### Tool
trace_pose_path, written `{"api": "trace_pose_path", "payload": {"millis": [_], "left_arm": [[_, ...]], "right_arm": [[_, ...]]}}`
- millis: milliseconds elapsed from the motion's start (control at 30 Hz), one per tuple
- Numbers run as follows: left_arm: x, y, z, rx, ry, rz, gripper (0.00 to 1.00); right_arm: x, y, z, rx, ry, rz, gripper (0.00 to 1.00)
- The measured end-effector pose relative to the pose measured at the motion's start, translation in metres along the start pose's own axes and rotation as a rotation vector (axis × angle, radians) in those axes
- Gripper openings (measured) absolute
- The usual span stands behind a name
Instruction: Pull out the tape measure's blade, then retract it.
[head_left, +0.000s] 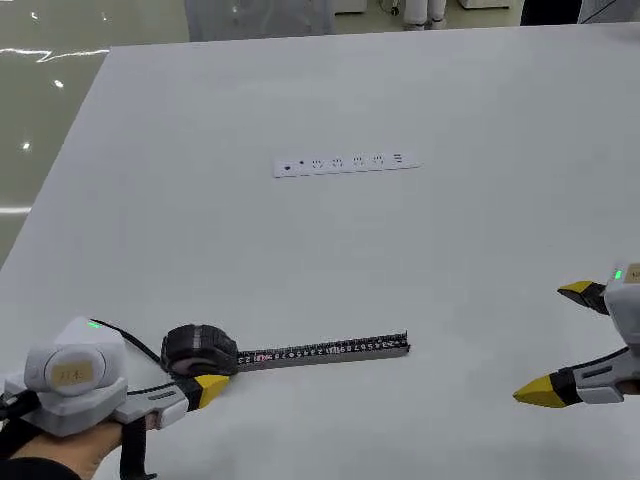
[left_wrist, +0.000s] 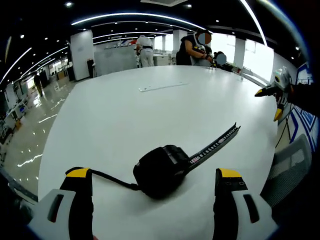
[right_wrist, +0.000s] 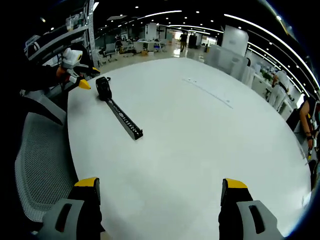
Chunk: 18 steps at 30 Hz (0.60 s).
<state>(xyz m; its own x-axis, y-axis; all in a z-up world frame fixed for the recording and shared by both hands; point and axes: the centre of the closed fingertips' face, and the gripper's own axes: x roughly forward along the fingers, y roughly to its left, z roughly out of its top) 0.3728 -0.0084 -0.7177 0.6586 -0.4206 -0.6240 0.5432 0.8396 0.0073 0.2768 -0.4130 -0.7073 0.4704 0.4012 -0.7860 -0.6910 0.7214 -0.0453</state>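
A black tape measure (head_left: 200, 349) lies on the white table (head_left: 330, 250) near its front left. Its blade (head_left: 325, 350) is pulled out flat to the right and ends at a hook (head_left: 404, 344). My left gripper (head_left: 203, 368) is open, its jaws standing either side of the case (left_wrist: 162, 171) without touching it. A thin black cord (left_wrist: 107, 177) runs from the case towards the left jaw. My right gripper (head_left: 558, 342) is open and holds nothing, well to the right of the blade's end. In the right gripper view, the case (right_wrist: 104, 85) and blade (right_wrist: 122, 117) lie far ahead of the open gripper (right_wrist: 160, 183).
A white power strip (head_left: 345, 162) lies flat further back on the table. People stand at workbenches beyond the far edge (left_wrist: 192, 47). A grey mesh chair (right_wrist: 37, 165) stands at the table's near side. Polished floor (head_left: 40, 90) lies left of the table.
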Motion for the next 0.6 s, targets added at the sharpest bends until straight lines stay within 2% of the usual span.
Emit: {"api": "trace_pose_path", "payload": {"millis": [200, 300, 367, 433, 467, 500, 600], "left_arm": [[0.007, 0.0, 0.007, -0.057, -0.029, 0.024, 0.99], [0.009, -0.002, 0.008, -0.084, -0.032, 0.052, 0.99], [0.009, -0.002, 0.01, -0.087, -0.046, 0.073, 0.99], [0.012, -0.003, 0.01, -0.091, -0.048, 0.073, 0.99], [0.013, -0.002, 0.009, -0.098, -0.048, 0.076, 0.99], [0.015, 0.0, 0.008, -0.104, -0.049, 0.086, 0.99], [0.015, 0.003, 0.014, -0.094, -0.067, 0.133, 0.99]], "right_arm": [[0.006, 0.0, 0.015, -0.033, -0.01, 0.033, 0.99], [0.01, 0.0, 0.019, -0.048, 0.008, 0.046, 0.99], [0.014, 0.003, 0.023, -0.047, 0.017, 0.066, 0.99], [0.016, 0.004, 0.03, -0.091, 0.009, 0.069, 0.99], [0.017, 0.005, 0.032, -0.09, 0.014, 0.075, 0.99], [0.019, 0.005, 0.035, -0.091, 0.019, 0.084, 0.99], [0.023, 0.004, 0.042, -0.119, 0.017, 0.088, 0.99]]}}
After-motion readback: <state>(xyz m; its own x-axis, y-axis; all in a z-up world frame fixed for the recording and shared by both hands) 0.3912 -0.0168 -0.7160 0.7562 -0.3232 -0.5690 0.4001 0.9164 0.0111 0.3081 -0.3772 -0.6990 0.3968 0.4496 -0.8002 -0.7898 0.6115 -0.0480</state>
